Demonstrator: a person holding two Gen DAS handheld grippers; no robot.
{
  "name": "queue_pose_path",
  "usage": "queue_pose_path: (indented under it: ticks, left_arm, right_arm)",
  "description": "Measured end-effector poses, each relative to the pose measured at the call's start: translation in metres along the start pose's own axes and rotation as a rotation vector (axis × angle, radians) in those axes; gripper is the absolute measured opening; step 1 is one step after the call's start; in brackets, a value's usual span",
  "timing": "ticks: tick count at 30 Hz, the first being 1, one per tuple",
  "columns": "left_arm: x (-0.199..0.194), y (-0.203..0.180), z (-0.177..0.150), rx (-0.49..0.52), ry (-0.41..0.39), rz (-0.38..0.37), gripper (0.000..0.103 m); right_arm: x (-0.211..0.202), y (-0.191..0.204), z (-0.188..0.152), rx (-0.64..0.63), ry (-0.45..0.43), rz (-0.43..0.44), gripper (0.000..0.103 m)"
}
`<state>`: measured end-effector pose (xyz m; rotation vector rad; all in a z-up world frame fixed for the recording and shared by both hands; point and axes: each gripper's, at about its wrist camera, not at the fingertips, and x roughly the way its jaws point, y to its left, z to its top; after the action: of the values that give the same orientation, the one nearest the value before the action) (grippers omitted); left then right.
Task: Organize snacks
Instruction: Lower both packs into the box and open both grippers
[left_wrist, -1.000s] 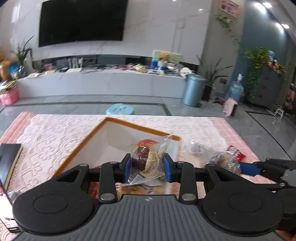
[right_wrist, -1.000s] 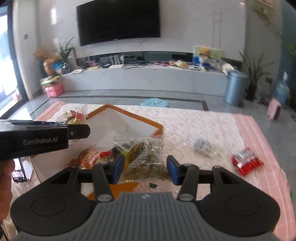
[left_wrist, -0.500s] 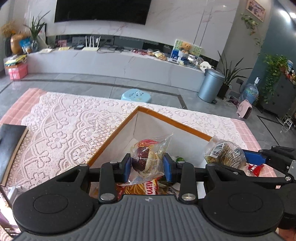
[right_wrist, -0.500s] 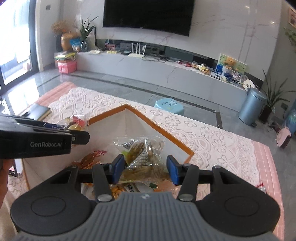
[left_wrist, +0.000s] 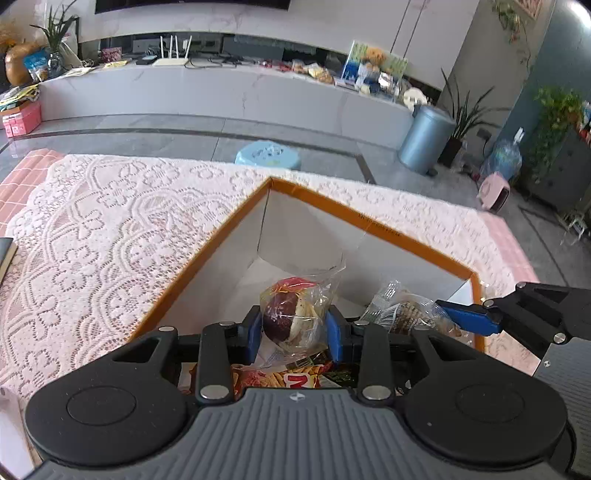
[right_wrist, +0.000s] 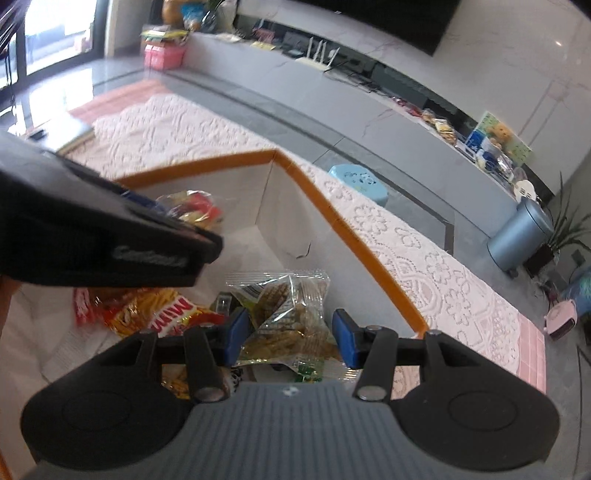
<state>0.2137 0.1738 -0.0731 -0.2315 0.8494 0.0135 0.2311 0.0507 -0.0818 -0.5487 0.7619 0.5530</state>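
Left wrist view: left claw (left_wrist: 293, 334) pinching clear-wrapped round dark-and-white pastry (left_wrist: 291, 317), right claw (right_wrist: 290, 334) pinching clear green-printed cracker packet (right_wrist: 291, 317), hovering over orange-rimmed white cardboard box (left_wrist: 388, 230).

Clear-wrapped dark round pastry (left_wrist: 290, 318) held above the orange-rimmed white box (left_wrist: 384, 228), over a red-yellow chip bag (right_wrist: 162, 314) lying inside. Clear packet of greenish-brown snacks (right_wrist: 291, 317) likewise held above the box interior, tilted.

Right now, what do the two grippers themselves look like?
Both match: the left gripper and right gripper have blue pads on black linkage arms with silver pins, two round black discs, and a ribbed grey body. The left one's black side casing carries white lettering, blurred.
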Motion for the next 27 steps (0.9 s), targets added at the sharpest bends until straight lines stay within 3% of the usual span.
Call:
queue_pose_path:
  ticks: [16, 21, 23, 27]
  left_arm:
    - [0.026, -0.002, -0.008, 0.018, 0.116, 0.100, 0.041]
    - [0.022, -0.005, -0.008, 0.023, 0.113, 0.127, 0.055]
    - [0.020, -0.006, -0.007, 0.023, 0.107, 0.124, 0.064]
    - [0.009, -0.008, -0.006, 0.027, 0.077, 0.130, 0.072]
  right_arm:
    - [0.042, 0.002, -0.003, -0.027, 0.113, 0.010, 0.049]
    - [0.038, 0.005, -0.005, -0.046, 0.101, -0.016, 0.053]
    - [0.034, 0.006, -0.004, -0.045, 0.095, -0.015, 0.057]
    - [0.024, 0.005, -0.005, -0.043, 0.082, -0.026, 0.065]
